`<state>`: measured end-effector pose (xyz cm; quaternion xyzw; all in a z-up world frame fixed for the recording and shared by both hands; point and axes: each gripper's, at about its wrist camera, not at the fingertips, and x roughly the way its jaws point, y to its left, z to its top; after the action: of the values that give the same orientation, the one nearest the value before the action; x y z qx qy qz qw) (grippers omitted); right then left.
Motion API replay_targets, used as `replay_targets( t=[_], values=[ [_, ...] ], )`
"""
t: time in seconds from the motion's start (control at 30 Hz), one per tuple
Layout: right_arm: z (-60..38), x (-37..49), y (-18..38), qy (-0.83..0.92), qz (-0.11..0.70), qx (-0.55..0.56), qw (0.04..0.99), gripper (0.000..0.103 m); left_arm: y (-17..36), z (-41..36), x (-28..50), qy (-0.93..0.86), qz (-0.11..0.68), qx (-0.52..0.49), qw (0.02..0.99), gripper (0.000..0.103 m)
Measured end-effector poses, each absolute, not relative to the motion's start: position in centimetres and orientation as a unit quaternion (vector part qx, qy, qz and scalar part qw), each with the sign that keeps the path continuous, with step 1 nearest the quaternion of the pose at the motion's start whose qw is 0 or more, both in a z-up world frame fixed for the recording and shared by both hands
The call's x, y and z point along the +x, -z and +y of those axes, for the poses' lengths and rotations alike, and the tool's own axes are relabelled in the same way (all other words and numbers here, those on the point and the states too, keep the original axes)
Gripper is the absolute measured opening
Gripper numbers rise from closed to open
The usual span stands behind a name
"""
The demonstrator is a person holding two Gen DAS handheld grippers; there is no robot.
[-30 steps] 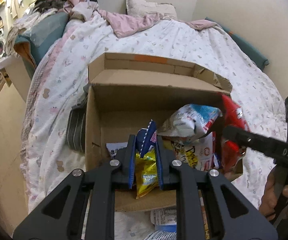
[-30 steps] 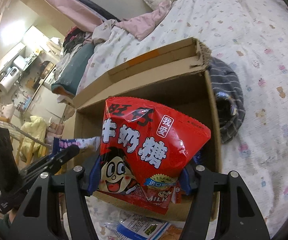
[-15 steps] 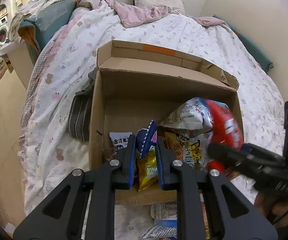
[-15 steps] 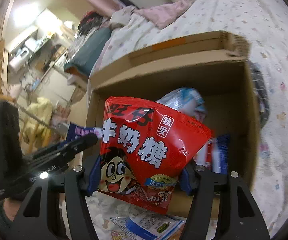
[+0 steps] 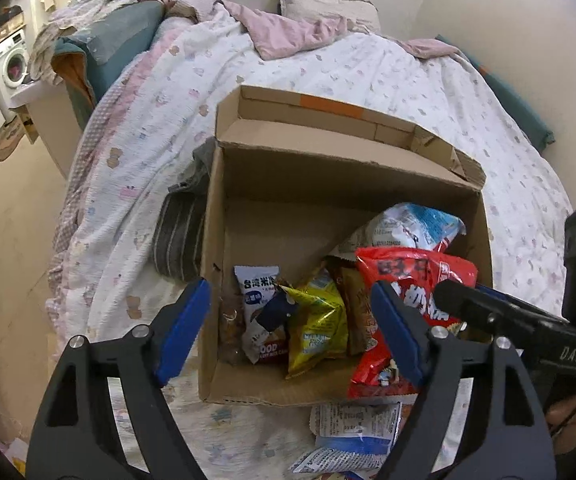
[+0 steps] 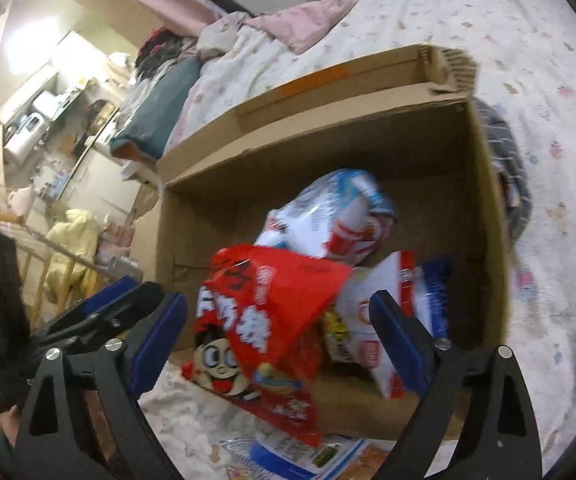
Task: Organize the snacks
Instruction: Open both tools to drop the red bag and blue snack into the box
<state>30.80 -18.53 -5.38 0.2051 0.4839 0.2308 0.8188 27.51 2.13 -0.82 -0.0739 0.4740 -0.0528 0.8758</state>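
From the left wrist view, the box [image 5: 340,216] is sitting open on the bed [image 5: 368,68], its far flap standing up and its near rim low. The far half of its floor is lying bare, so there is room there. The left gripper [image 5: 292,332] is hanging over the near rim with its jaws opening, blue pads spread, nothing pinched between them. Below it in the box the yellow bag [image 5: 316,332] is lying with its long axis running from the near rim toward the far wall. The red bag [image 5: 404,280] is leaning over the box's near right corner, top edge toward the far wall. Against the box's right wall the white bag [image 5: 408,228] is propped up. The right gripper [image 5: 488,312] is reaching in from that side.

From the right wrist view, the right gripper [image 6: 283,336] is opening too, pads wide and clear of the red bag [image 6: 263,320], which is tipping over the box's [image 6: 484,208] near rim, blurred, its lower end outside on the bed [image 6: 548,80]. The white bag [image 6: 328,216] is standing behind it. Room is showing along the box's left and far walls.
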Motion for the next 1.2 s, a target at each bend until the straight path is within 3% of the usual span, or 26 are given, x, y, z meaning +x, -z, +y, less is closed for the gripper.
replay_targets(
  t=[0.23, 0.57, 0.6, 0.67, 0.7, 0.8, 1.2],
  values=[
    [-20.8, 30.6, 3.8, -0.225, 0.471, 0.222, 0.824, 0.093, 0.5, 1.4, 27.2, 0.089, 0.468, -0.078, 0.876, 0.080],
    [-24.5, 30.5, 4.3, -0.193, 0.471, 0.284, 0.812, 0.093, 5.2, -2.9, 28.0, 0.190, 0.560, -0.138, 0.795, 0.079],
    [-24.6, 30.4, 4.3, -0.192, 0.472, 0.285, 0.812, 0.093, 5.4, -3.2, 28.1, 0.188, 0.558, -0.136, 0.797, 0.075],
    [-24.7, 30.3, 4.4, -0.191, 0.473, 0.283, 0.812, 0.093, 5.7, -3.6, 28.3, 0.188, 0.559, -0.135, 0.796, 0.055],
    [-24.7, 30.3, 4.4, -0.191, 0.474, 0.282, 0.812, 0.093, 5.8, -3.8, 28.6, 0.186, 0.563, -0.134, 0.794, 0.037],
    [-24.9, 30.1, 4.4, -0.192, 0.475, 0.279, 0.812, 0.093, 5.5, -3.9, 28.5, 0.176, 0.559, -0.114, 0.802, 0.016],
    [-25.5, 29.8, 4.1, -0.190, 0.468, 0.289, 0.814, 0.093, 2.8, 2.7, 29.5, 0.045, 0.506, -0.115, 0.854, 0.017]
  ],
)
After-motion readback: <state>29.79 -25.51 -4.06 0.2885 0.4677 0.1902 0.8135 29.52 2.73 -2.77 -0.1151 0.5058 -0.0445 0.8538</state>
